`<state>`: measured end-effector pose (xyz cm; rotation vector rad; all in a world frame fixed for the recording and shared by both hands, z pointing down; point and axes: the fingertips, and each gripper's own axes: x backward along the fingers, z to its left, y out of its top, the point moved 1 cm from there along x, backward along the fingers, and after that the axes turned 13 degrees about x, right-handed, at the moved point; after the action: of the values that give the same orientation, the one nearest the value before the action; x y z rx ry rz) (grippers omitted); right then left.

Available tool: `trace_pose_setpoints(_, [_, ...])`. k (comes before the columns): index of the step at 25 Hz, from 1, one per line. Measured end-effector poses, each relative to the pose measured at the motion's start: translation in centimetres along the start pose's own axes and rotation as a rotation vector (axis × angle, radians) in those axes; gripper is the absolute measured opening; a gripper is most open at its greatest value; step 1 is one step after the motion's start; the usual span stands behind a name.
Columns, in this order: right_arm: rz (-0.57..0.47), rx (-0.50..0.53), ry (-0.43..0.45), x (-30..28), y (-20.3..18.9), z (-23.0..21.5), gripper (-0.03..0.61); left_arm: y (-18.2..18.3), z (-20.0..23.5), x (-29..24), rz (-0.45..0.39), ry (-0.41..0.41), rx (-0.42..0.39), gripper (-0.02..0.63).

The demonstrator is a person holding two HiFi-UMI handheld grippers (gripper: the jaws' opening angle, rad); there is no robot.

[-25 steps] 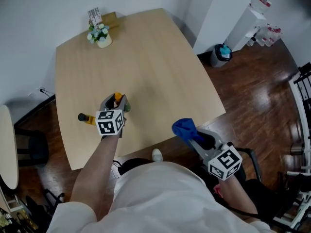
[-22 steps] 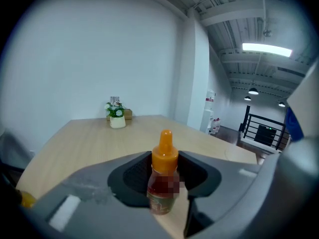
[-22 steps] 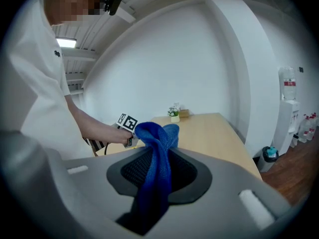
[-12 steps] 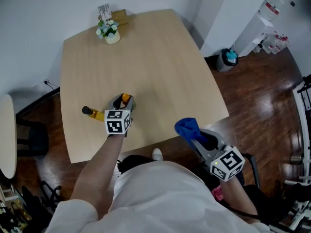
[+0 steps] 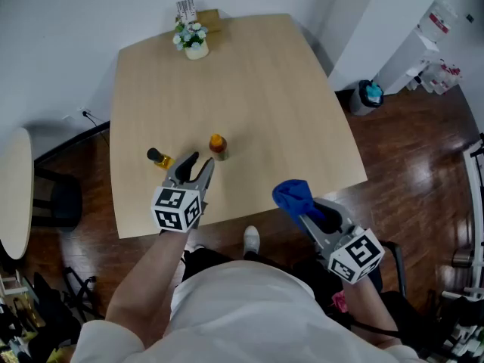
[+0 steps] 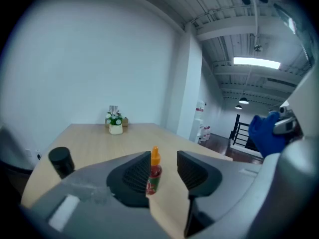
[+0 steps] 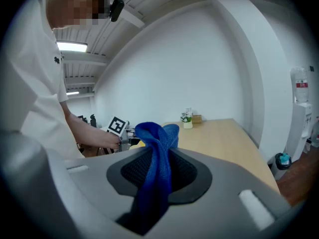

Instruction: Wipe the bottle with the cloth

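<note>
A small sauce bottle (image 5: 218, 147) with an orange cap stands upright on the wooden table (image 5: 249, 74). My left gripper (image 5: 201, 162) is open just short of it, and the bottle is apart from both fingers. In the left gripper view the bottle (image 6: 154, 172) shows beyond the gap of the left gripper (image 6: 163, 159). Off the table's near edge, my right gripper (image 5: 300, 207) is shut on a blue cloth (image 5: 290, 196). The cloth (image 7: 158, 156) hangs bunched between the pads of the right gripper (image 7: 159, 172).
A yellow bottle with a black cap (image 5: 158, 157) lies on the table left of my left gripper. A small flower pot (image 5: 196, 41) stands at the far edge. On the floor to the right are a bin (image 5: 368, 94) and a white water dispenser (image 5: 423, 32).
My left gripper has opened, let go of the sauce bottle and drawn back toward the near edge. The bottle now stands alone. The right gripper still holds the cloth in about the same place.
</note>
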<state>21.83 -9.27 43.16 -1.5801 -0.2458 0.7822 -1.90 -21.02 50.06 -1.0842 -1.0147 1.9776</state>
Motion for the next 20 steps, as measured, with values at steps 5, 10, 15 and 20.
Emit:
trace_pose_setpoints(5, [-0.028,0.017,-0.004,-1.3,1.5,4.0,0.100,-1.6,-0.3,9.2,0.031,-0.078,-0.032,0.144])
trace_pose_setpoints(10, [-0.057,0.031,-0.060,-2.1,2.7,11.5,0.100,-4.8,1.6,19.6,0.060,-0.138,-0.047,0.144])
trace_pose_setpoints(15, [-0.061,0.012,-0.118,-2.4,3.3,21.7,0.100,-6.6,5.2,30.4,0.073,-0.213,-0.039,0.144])
trace_pose_setpoints(20, [-0.022,-0.024,-0.147,-1.6,3.0,32.4,0.101,-8.2,8.2,38.9,0.056,-0.241,-0.086,0.138])
